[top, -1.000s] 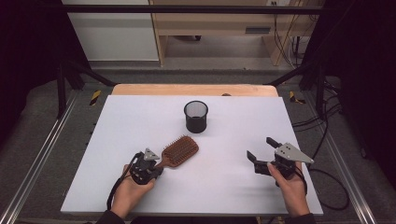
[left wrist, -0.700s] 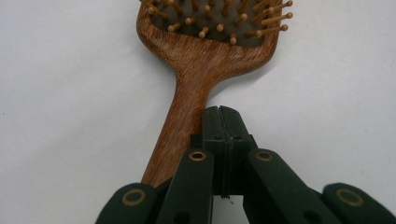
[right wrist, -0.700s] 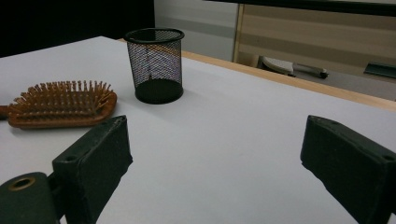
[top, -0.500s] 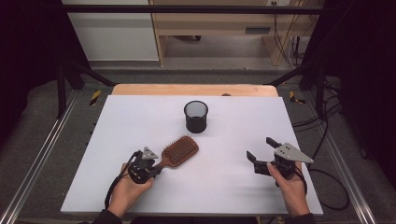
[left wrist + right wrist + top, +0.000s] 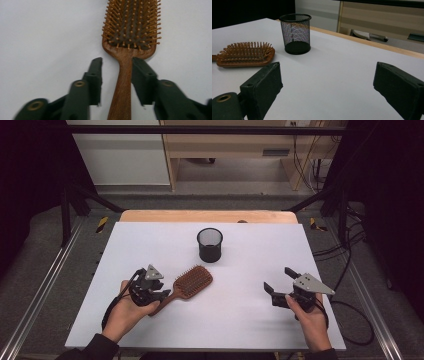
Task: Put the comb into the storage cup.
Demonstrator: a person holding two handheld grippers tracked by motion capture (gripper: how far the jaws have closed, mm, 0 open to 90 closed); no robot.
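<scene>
The left gripper (image 5: 117, 75) has just opened off the hairbrush (image 5: 130, 32) handle, which lies loose between its jaws on the table (image 5: 250, 320), the cup (image 5: 210, 245) stands empty, and the right gripper (image 5: 281, 284) waits wide open.

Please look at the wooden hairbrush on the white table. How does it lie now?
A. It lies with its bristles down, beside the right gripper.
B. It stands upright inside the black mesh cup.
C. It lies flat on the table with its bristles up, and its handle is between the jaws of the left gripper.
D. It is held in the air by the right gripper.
C: the hairbrush lies bristles up on the table, and its handle runs between the jaws of the left gripper, which have just been opening, with a gap at one side.
</scene>
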